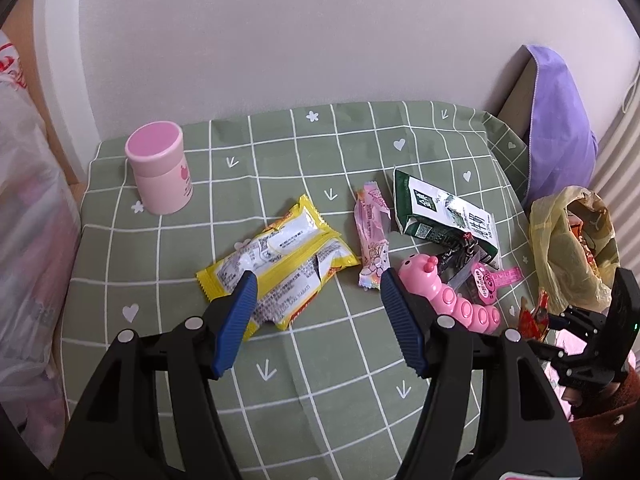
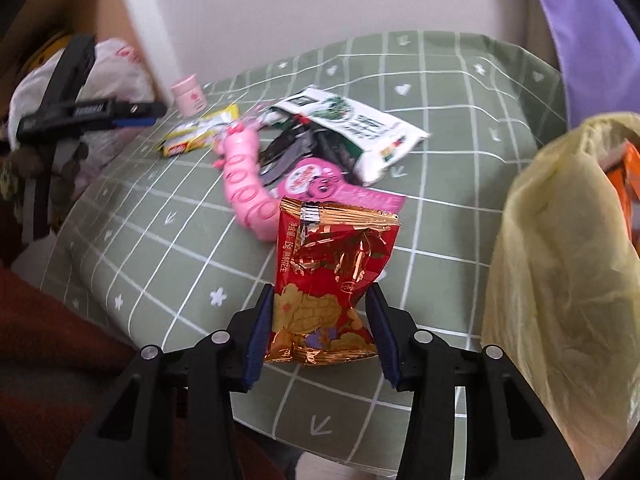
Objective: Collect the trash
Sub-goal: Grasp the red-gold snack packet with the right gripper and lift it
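One red foil packet sits upright in your right claw, both pads pinching its lower half, long axis pointing away from you. From it the yellow bag lies just to the right, mouth up — a short sideways carry, I'd judge. Your left claw hangs empty and spread, over the yellow wrappers. Farther along the green checked cloth on the counter lie a pink caterpillar toy, a pink wrapper and a green-white carton — then a pink cup near the white wall.
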`<act>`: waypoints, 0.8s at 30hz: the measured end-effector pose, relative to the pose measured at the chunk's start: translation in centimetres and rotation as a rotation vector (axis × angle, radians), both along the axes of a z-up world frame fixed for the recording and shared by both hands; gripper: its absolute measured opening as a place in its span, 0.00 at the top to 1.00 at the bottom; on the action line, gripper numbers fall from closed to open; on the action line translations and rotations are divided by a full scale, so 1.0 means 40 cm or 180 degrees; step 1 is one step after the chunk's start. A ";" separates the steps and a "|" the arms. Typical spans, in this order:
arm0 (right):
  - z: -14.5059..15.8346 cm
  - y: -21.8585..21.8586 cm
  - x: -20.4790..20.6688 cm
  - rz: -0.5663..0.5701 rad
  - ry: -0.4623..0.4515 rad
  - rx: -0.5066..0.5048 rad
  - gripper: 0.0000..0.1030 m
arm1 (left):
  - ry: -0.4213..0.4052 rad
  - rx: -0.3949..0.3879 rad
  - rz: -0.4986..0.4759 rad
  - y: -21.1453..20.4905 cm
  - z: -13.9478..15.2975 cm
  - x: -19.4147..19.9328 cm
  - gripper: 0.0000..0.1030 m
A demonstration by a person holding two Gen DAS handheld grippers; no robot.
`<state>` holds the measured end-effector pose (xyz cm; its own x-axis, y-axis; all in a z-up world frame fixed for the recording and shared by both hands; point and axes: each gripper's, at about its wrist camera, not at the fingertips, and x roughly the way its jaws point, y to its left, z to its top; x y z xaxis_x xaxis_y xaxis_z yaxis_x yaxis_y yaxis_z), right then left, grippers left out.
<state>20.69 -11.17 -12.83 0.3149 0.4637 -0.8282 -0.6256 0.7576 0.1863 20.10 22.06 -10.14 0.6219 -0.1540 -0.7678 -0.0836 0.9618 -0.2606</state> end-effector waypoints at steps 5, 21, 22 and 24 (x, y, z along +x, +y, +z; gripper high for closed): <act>-0.015 -0.021 0.017 -0.0264 0.0159 0.0025 0.57 | 0.0153 0.0064 0.0085 0.042 -0.046 0.049 0.41; -0.040 0.002 0.010 -0.0234 0.0320 -0.0052 0.47 | 0.0354 0.0035 -0.0330 -0.073 -0.055 0.002 0.40; -0.040 0.004 0.011 -0.0256 0.0328 -0.0061 0.47 | 0.0307 0.0081 -0.0307 -0.073 -0.048 0.003 0.40; -0.040 0.003 0.010 -0.0291 0.0320 -0.0066 0.47 | 0.0213 0.0155 -0.0192 -0.060 -0.039 0.014 0.40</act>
<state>21.09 -11.06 -14.44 0.2699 0.4192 -0.8669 -0.5327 0.8149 0.2283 20.64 19.64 -11.71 0.5595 -0.1511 -0.8149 -0.0408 0.9770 -0.2092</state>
